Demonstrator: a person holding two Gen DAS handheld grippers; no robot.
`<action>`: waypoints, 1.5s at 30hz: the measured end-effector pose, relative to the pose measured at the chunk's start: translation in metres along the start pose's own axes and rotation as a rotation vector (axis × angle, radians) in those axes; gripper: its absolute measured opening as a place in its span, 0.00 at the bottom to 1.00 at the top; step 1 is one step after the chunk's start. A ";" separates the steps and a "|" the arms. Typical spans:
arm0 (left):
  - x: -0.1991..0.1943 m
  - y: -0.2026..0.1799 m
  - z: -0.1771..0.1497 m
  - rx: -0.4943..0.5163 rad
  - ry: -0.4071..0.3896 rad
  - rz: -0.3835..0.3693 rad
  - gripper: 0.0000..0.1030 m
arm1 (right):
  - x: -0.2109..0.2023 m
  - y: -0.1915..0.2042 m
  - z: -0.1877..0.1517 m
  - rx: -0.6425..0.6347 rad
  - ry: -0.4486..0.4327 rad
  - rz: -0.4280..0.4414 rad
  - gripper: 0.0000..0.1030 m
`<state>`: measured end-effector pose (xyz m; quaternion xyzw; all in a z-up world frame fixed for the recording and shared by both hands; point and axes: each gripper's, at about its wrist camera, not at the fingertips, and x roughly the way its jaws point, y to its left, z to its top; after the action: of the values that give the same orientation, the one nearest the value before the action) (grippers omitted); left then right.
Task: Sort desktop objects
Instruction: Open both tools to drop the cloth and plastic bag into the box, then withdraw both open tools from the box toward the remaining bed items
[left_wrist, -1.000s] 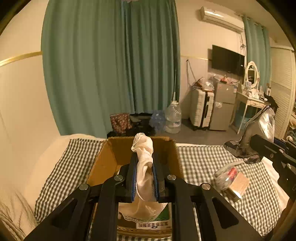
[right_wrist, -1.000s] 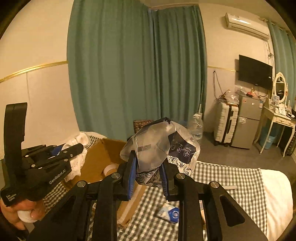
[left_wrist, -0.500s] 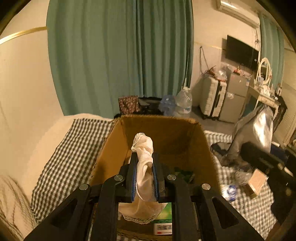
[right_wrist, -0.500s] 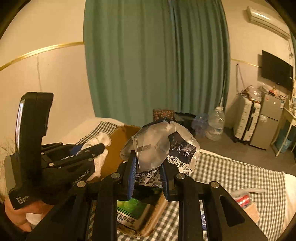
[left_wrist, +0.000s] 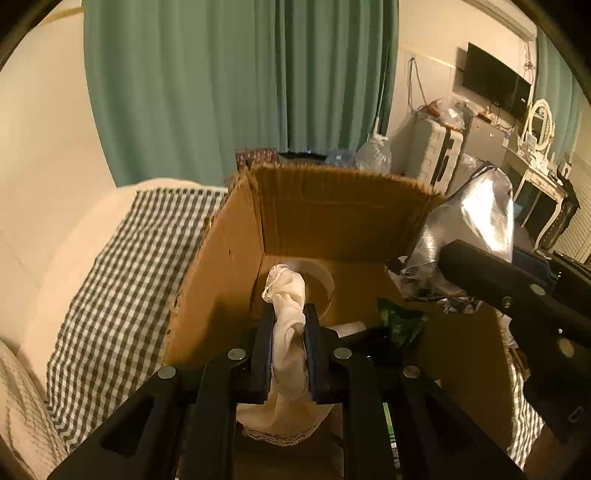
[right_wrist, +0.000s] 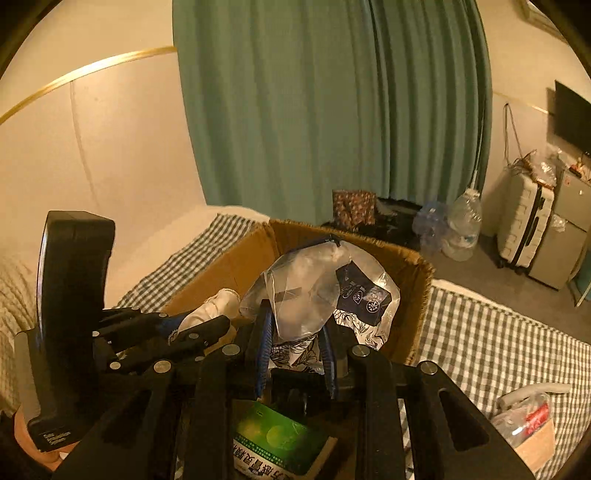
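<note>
An open cardboard box (left_wrist: 325, 210) stands on a checked cloth. My left gripper (left_wrist: 289, 325) is shut on a cream lace-edged cloth (left_wrist: 286, 295) and holds it over the box's near side. My right gripper (right_wrist: 295, 332) is shut on a crumpled clear and silver plastic bag (right_wrist: 314, 291) and holds it over the box (right_wrist: 402, 258); the bag also shows in the left wrist view (left_wrist: 469, 225) above the box's right wall. The left gripper (right_wrist: 207, 328) with its cloth sits left of the bag.
Inside the box lie a tape roll (left_wrist: 321, 280), a green packet (left_wrist: 400, 321) and a green printed box (right_wrist: 280, 443). A bagged item and small carton (right_wrist: 528, 424) lie on the checked cloth (right_wrist: 498, 350) at right. Curtain, water bottles and suitcase stand behind.
Both grippers have moved forward and down with their loads. The cloth and the plastic bag now hang over the box's inside, closer to its contents.
</note>
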<state>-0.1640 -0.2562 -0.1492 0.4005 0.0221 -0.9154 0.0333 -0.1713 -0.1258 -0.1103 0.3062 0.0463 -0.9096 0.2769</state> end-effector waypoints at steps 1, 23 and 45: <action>0.002 0.001 0.000 -0.003 0.009 -0.001 0.14 | 0.006 -0.001 0.000 -0.002 0.015 0.004 0.22; 0.004 0.002 0.003 -0.012 0.025 0.002 0.55 | 0.015 -0.021 -0.004 0.056 0.091 -0.028 0.51; -0.103 -0.012 0.030 -0.036 -0.145 0.063 0.79 | -0.093 -0.014 0.036 0.105 -0.028 -0.028 0.88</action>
<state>-0.1173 -0.2416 -0.0528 0.3330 0.0235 -0.9400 0.0710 -0.1362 -0.0788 -0.0283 0.3068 -0.0011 -0.9188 0.2483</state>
